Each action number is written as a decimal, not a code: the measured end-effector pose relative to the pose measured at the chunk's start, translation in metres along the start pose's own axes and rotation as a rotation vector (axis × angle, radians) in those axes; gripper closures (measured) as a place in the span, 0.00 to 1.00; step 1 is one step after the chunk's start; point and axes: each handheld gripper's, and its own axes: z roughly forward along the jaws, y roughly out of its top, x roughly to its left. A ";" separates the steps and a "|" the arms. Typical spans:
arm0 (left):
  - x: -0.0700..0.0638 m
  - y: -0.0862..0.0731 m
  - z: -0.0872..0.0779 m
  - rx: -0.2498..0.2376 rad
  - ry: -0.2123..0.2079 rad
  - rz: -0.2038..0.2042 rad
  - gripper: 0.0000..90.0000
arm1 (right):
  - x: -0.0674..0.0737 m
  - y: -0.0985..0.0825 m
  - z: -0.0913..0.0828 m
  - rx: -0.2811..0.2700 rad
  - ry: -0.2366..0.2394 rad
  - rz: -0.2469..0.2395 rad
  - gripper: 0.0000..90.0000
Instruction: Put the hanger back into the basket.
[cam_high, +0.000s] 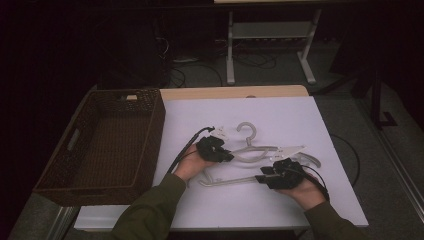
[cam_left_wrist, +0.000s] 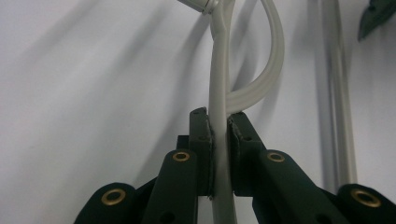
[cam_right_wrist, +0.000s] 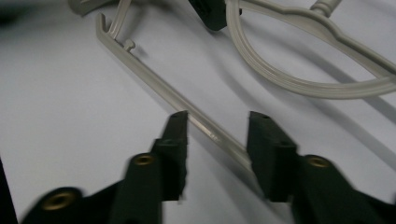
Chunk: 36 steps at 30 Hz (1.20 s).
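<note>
Now hanger (cam_left_wrist: 219, 116) between left tongs (cam_left_wrist: 219, 128)

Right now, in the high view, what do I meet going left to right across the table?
Wicker basket → left gripper, shut on the hanger → right gripper, jaws open around the hanger's bottom bar.

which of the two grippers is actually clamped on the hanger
The left gripper: its pads squeeze a curved arm of the hanger. The right gripper stands open, the hanger's straight bar running loose between its jaws.
</note>
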 end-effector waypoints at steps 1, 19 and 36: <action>0.000 0.001 -0.004 -0.007 0.011 -0.013 0.92 | 0.001 -0.001 -0.003 -0.027 -0.007 -0.004 0.49; -0.001 0.017 -0.055 -0.011 0.149 -0.100 0.92 | 0.010 -0.019 -0.027 -0.169 -0.053 -0.027 0.16; -0.002 0.042 -0.135 -0.005 0.281 -0.158 0.92 | 0.003 -0.026 -0.032 -0.245 -0.085 -0.016 0.12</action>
